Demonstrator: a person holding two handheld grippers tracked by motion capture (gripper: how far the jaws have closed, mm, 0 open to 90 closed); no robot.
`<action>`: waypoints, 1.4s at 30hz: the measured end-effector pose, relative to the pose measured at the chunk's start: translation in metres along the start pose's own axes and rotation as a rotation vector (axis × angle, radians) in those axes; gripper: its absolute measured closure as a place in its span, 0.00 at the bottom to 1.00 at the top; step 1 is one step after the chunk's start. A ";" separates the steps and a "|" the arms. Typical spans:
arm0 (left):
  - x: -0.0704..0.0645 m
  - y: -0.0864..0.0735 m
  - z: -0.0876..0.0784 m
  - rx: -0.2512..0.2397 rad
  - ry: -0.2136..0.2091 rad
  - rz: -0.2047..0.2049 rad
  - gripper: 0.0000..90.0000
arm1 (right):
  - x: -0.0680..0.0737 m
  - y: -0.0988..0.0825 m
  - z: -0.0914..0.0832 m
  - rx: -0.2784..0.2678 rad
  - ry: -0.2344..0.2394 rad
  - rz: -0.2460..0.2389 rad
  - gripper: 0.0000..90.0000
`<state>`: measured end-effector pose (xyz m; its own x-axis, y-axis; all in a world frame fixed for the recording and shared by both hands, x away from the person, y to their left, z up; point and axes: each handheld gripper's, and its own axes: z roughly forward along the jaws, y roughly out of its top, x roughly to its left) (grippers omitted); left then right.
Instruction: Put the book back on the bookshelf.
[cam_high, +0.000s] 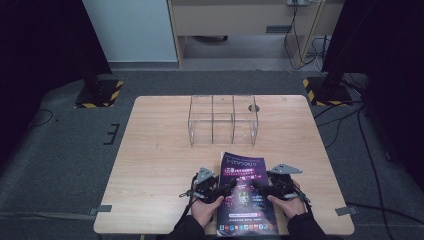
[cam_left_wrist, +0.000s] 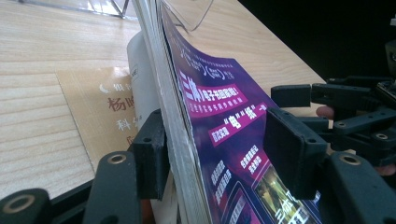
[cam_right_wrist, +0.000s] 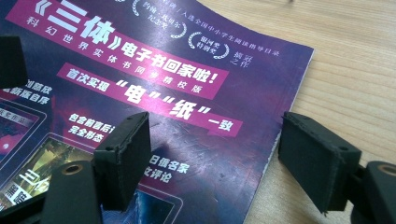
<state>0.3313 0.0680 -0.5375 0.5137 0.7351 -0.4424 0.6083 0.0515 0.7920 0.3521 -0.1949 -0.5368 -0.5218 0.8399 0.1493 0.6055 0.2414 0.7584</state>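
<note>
Two tools work one magazine (cam_high: 243, 192) at the table's (cam_high: 150, 150) near edge: the left tool (cam_left_wrist: 219, 154) straddles its lifted spine edge, jaws apart, apparently to raise it; the right tool (cam_right_wrist: 210, 158) brackets the opposite edge, also unclamped.
</note>
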 end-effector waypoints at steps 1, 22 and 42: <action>0.000 0.000 0.000 0.000 0.000 0.000 0.48 | 0.000 0.000 0.000 0.000 0.000 0.000 0.28; -0.004 0.007 0.000 0.073 0.107 0.140 0.85 | -0.002 0.001 0.000 0.003 0.025 0.032 0.18; -0.015 0.024 -0.018 0.022 -0.016 0.103 0.93 | -0.010 0.006 -0.013 -0.038 0.047 0.047 0.10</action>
<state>0.3275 0.0707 -0.5046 0.5834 0.7250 -0.3662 0.5652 -0.0385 0.8241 0.3529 -0.2077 -0.5259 -0.5218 0.8257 0.2142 0.6073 0.1831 0.7731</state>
